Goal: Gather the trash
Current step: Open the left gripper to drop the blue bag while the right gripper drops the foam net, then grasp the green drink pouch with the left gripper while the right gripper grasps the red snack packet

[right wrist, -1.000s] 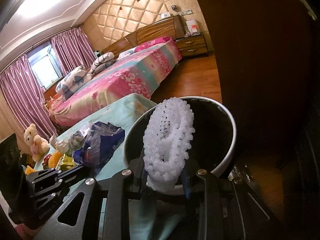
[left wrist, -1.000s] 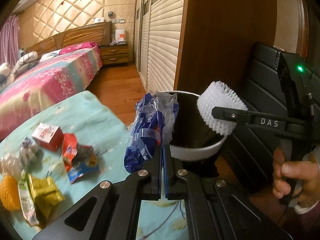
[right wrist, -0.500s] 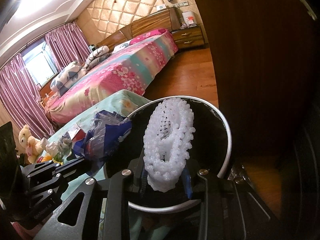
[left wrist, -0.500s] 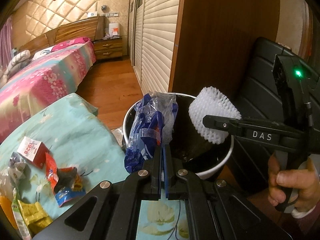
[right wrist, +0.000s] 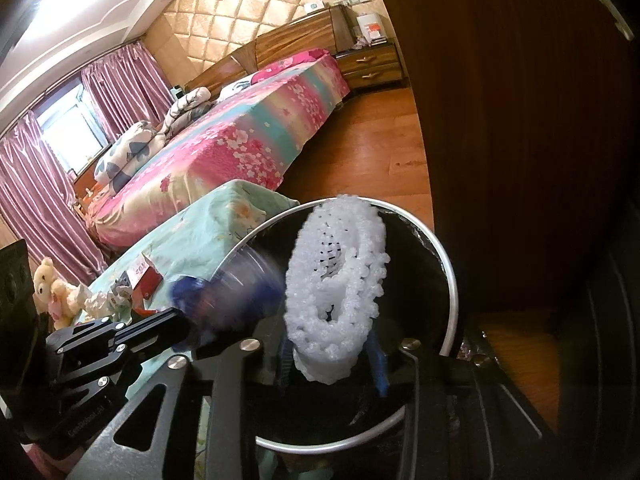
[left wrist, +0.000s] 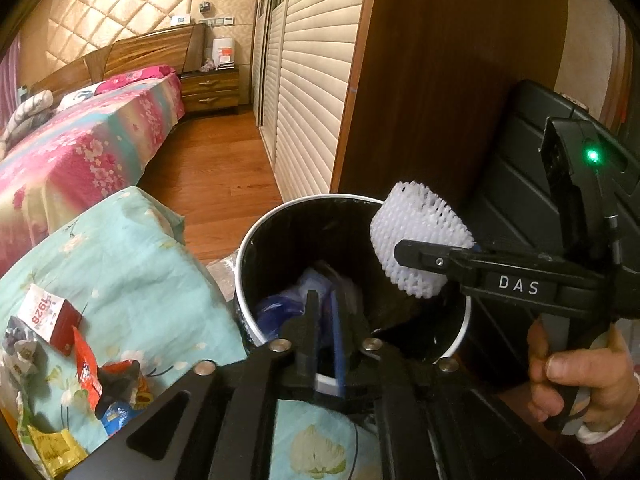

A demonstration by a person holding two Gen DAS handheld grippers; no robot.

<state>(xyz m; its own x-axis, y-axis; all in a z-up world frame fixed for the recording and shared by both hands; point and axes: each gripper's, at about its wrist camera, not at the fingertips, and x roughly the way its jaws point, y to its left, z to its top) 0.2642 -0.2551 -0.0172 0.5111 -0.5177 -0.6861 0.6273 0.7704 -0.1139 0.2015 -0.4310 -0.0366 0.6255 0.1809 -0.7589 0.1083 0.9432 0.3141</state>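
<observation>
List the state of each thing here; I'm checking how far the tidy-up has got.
left gripper: open, jaws just opening, nothing held.
blue bag: inside the bin.
bin: upright, no lid.
right gripper: jaws just opening, foam net between them; grip unclear.
foam net: over the bin.
wrappers: lying on the teal cloth.

Warm, dim indoor light; heavy fisheye distortion.
Ceiling glare (right wrist: 52,4) is blown out upper left; blue wrapper (right wrist: 224,300) is motion-blurred; corners are vignetted.
</observation>
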